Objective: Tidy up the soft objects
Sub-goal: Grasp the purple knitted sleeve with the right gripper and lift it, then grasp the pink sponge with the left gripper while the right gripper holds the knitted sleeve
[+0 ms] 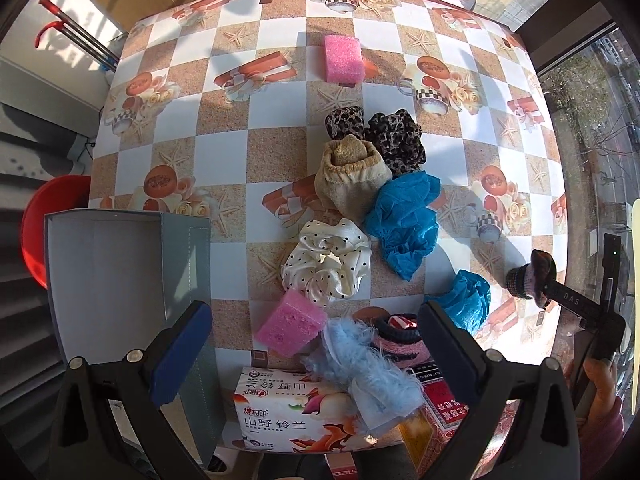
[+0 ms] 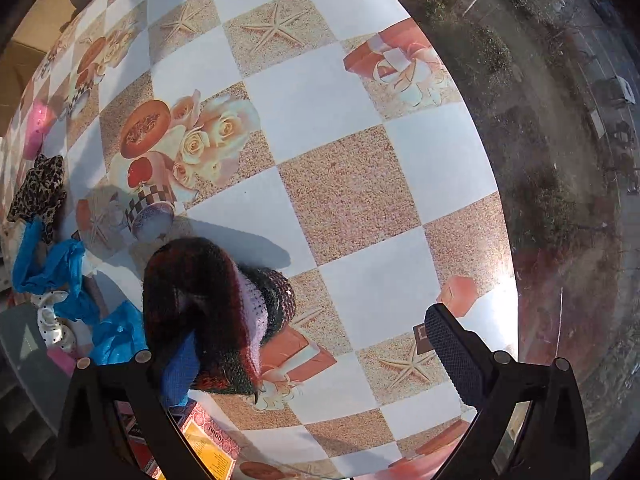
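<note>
My left gripper (image 1: pixel 316 340) is open above the near table edge, its blue pads either side of a fluffy light-blue item (image 1: pixel 364 380), a pink sponge (image 1: pixel 290 322) and a pink-and-navy sock (image 1: pixel 400 340). Further off lie a white polka-dot scrunchie (image 1: pixel 326 268), blue mesh pieces (image 1: pixel 404 220), a beige sock (image 1: pixel 352 180), leopard scrunchies (image 1: pixel 380 132) and a second pink sponge (image 1: pixel 342 58). My right gripper (image 2: pixel 316 348) is open; a dark knitted sock (image 2: pixel 216 312) hangs on its left finger, also visible in the left wrist view (image 1: pixel 532 280).
An open grey box (image 1: pixel 120 280) stands at the table's left near corner. A tissue pack (image 1: pixel 288 416) and a red packet (image 1: pixel 444 404) lie at the near edge. A red stool (image 1: pixel 40 232) is left of the table. A window lies beyond the right edge.
</note>
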`<state>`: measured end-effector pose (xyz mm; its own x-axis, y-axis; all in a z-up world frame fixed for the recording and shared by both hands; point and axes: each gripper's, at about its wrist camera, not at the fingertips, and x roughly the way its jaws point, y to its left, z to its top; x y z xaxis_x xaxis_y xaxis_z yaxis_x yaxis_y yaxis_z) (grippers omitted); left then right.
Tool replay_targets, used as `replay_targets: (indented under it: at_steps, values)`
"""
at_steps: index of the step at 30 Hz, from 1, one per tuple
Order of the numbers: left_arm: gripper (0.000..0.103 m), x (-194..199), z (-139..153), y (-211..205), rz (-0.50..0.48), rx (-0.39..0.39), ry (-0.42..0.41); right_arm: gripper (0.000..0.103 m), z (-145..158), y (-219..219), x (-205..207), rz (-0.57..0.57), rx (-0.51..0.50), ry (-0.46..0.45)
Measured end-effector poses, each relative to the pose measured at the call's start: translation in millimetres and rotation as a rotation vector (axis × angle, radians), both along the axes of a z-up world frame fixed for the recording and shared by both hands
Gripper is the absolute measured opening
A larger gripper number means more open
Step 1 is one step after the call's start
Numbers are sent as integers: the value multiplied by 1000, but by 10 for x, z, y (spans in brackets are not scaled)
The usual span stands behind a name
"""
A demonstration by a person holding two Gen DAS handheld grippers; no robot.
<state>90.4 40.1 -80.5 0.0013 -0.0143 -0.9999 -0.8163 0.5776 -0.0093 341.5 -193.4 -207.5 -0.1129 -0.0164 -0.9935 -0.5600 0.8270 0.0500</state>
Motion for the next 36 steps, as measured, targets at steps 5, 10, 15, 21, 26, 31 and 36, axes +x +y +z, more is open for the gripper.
replay_targets:
  at_steps: [5, 10, 15, 21, 26, 31, 36]
  values:
    - [103, 48, -16, 37, -5, 10, -2, 102, 186, -216, 230, -119, 155, 58]
    - [103, 234, 8, 178, -30, 51, -9, 102, 203, 33, -3, -54, 204, 83]
    - [103, 627, -80, 421, -67, 116, -28, 102, -32, 364, -108, 41, 182, 92]
    - [103, 1118, -479, 764, -104, 173, 14, 102, -263, 687, -321, 180, 100, 36]
    - [103, 1399, -774, 1158, -83, 237, 45, 102, -338, 733, -402, 188, 89, 6]
    - [103, 1562, -1048, 1500, -44, 240, 77, 103, -401, 856, -509, 224, 53, -26]
    - [100, 1674, -1302, 1578, -70, 204, 120, 103, -400, 916, -491, 233, 55, -13]
